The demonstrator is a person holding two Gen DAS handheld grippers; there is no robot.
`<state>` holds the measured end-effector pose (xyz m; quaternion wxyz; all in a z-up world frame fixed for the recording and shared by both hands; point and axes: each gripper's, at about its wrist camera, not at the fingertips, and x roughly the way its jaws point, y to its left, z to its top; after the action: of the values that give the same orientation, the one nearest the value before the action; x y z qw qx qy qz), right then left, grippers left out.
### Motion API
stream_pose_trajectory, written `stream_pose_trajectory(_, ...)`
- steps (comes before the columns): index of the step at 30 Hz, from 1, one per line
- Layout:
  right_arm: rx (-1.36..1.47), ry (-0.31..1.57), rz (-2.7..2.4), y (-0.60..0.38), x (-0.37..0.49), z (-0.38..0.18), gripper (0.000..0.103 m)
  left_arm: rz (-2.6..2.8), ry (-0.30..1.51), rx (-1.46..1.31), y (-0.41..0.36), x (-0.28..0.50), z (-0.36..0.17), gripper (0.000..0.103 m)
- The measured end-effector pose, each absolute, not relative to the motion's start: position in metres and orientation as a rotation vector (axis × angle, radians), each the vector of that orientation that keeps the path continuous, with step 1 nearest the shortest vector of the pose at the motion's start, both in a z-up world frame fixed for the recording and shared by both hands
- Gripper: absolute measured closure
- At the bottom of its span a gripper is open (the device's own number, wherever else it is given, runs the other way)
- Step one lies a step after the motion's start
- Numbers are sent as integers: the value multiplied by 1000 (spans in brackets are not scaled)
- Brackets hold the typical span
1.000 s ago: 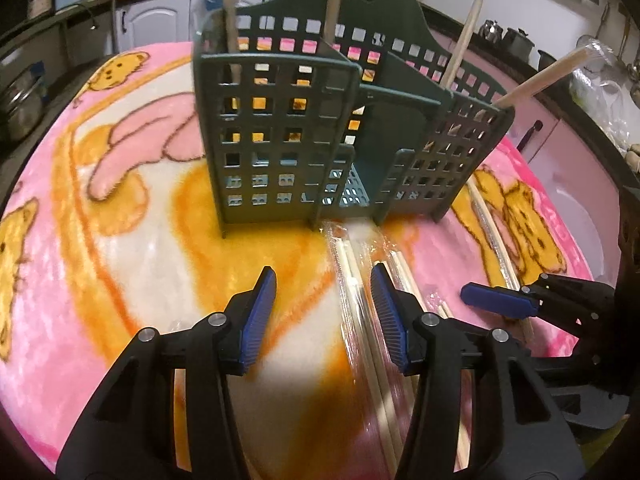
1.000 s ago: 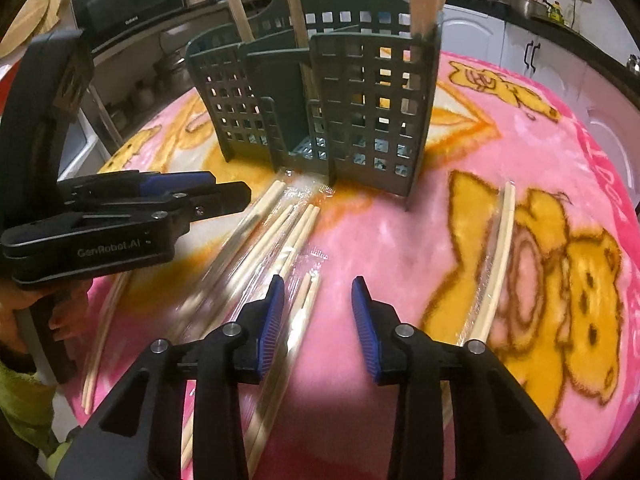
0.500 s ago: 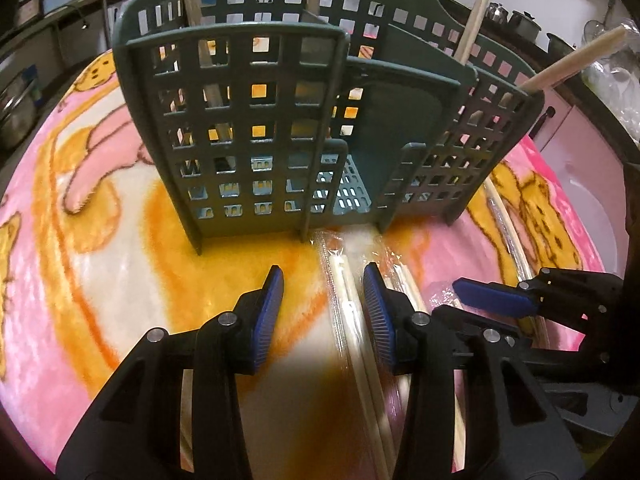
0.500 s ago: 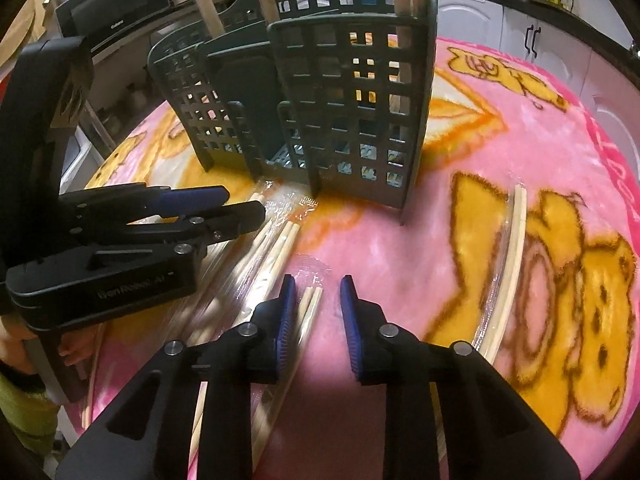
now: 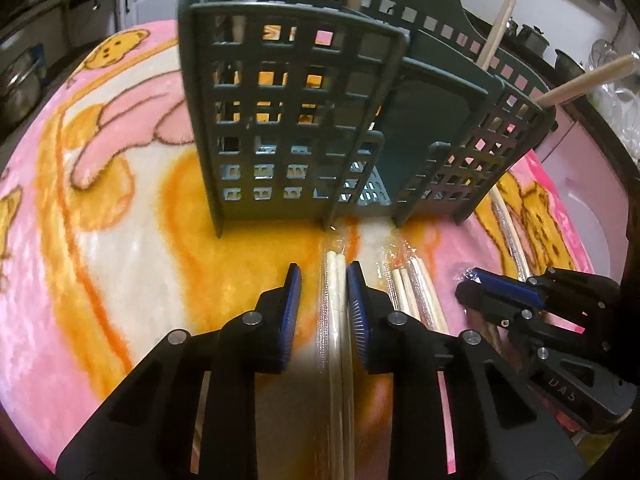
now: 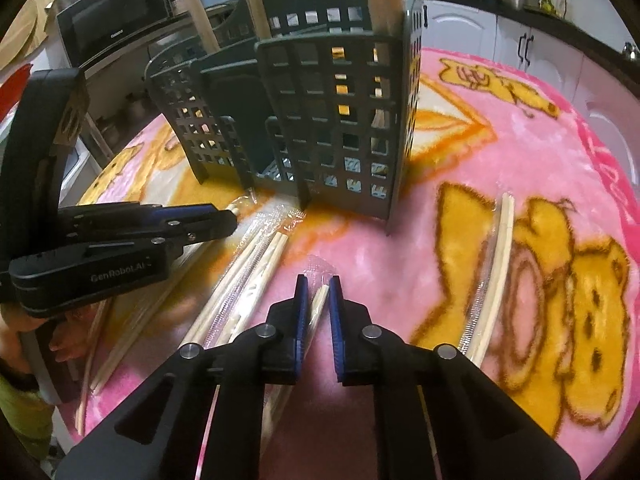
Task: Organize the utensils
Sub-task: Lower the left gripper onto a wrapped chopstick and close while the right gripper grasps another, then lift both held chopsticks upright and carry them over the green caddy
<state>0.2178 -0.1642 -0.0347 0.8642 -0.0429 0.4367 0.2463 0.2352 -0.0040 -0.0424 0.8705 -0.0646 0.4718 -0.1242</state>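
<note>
A dark green lattice utensil holder (image 5: 296, 120) (image 6: 340, 120) stands on a pink cartoon blanket (image 5: 100, 240), with several chopsticks (image 5: 496, 32) upright in it. My left gripper (image 5: 322, 276) is low over the blanket in front of the holder. Its jaws are closing around a plastic-wrapped chopstick pair (image 5: 334, 276), which lies against the right pad with a gap at the left pad. To its right, my right gripper (image 6: 318, 284) is closing tight on another wrapped chopstick pair (image 6: 320, 300), whose tip sits between the pads.
More wrapped chopstick pairs (image 6: 256, 264) lie between the two grippers, and one pair (image 6: 500, 264) lies alone at the right. A microwave (image 6: 112, 28) and white cabinets (image 6: 460, 28) ring the table. A hand (image 6: 60, 340) holds the left gripper.
Both grippers' jaws have narrowed around their chopstick pairs. Both views have edged closer to the holder and lower to the blanket.
</note>
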Motion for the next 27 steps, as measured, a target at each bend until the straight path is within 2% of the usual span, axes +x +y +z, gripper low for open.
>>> stream_pose_trajectory(12,-82,825,539,-164,205,-14,96,-243,1019,-62,-21,250,-40,83)
stream_pose_trajectory(14,-81,818,539,-164,204,-12,96,-230,1012,-25,-24,250,-39,92)
stream_pose_trajectory(16,-74,808,542,-166,201,-8,96,-239,1002,-13,-28,247,-37,96)
stream_pose_trajectory(21,-64,773,548,-167,194,3,97,-265,961,-31,-25,238,-24,98)
stream_pose_trajectory(27,-50,712,564,-170,185,25,98,-290,838,-58,-16,220,19,100)
